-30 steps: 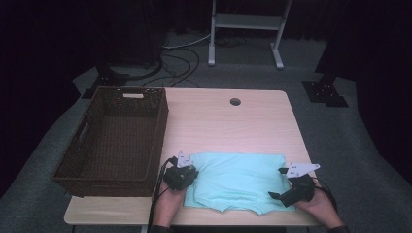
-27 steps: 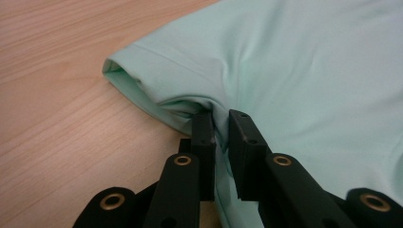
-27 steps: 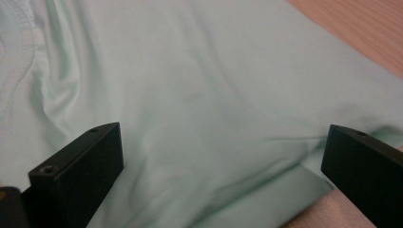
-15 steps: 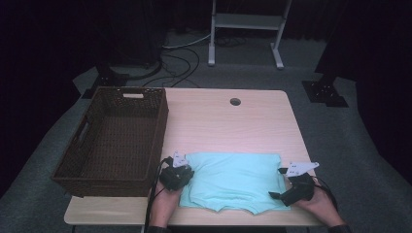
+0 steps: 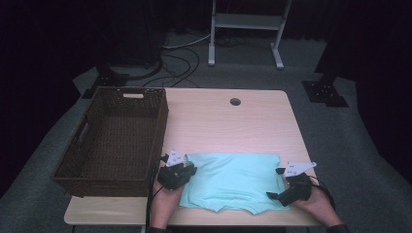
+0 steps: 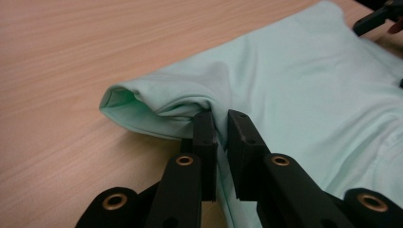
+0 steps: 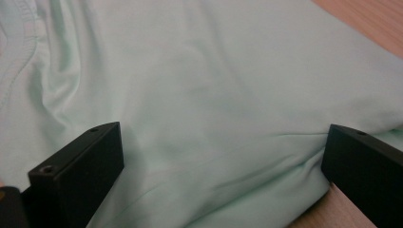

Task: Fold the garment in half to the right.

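A mint-green garment (image 5: pixel 233 180) lies folded flat near the front edge of the wooden table (image 5: pixel 233 126). My left gripper (image 5: pixel 190 171) sits at the cloth's left edge. In the left gripper view its jaws (image 6: pixel 219 124) are shut on a raised fold of the garment (image 6: pixel 294 80), with cloth pinched between the pads. My right gripper (image 5: pixel 275 183) rests at the cloth's right edge. In the right gripper view it (image 7: pixel 225 138) stands open, jaws wide apart over the garment (image 7: pixel 190 71), and the cloth lies flat beneath them.
A dark woven basket (image 5: pixel 160 126) stands on the table's left side, close beside my left gripper. A round cable hole (image 5: pixel 235 102) is near the back edge. Bare wood lies behind the garment. A metal stand (image 5: pixel 245 29) and cables are on the floor beyond.
My left gripper has shifted slightly to the left with the cloth's edge in it. The right gripper has stayed in place.
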`<state>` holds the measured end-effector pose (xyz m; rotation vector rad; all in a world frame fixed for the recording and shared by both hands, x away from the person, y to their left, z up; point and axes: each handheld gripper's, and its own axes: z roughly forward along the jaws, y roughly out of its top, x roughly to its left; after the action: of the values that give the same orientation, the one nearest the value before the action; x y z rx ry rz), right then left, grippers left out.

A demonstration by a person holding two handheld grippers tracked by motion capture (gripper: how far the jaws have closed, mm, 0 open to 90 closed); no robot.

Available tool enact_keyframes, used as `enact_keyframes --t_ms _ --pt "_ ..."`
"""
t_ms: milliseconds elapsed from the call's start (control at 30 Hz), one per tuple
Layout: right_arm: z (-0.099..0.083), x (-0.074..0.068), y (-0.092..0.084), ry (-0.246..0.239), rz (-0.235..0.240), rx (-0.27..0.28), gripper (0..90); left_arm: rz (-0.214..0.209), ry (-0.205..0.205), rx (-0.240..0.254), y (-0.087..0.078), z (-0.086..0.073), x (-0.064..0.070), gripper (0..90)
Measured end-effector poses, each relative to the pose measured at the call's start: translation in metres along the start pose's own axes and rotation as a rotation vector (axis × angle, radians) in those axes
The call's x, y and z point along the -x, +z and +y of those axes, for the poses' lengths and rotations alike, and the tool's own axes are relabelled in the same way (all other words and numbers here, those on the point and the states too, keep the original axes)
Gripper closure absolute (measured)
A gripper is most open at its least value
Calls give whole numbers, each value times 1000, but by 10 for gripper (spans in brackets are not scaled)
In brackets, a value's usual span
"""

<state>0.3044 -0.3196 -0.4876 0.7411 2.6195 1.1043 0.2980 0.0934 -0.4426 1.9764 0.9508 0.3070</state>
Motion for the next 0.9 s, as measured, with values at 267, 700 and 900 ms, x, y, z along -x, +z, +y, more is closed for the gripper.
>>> enact_keyframes --t_ms 267,700,900 --pt "5 -1 6 -18 12 2 0 -71 44 61 -3 15 12 827" --pt "16 -3 17 -46 37 2 0 -186 110 131 4 44 26 828" --pt "19 -3 19 -55 44 2 0 -227 120 150 11 55 35 828"
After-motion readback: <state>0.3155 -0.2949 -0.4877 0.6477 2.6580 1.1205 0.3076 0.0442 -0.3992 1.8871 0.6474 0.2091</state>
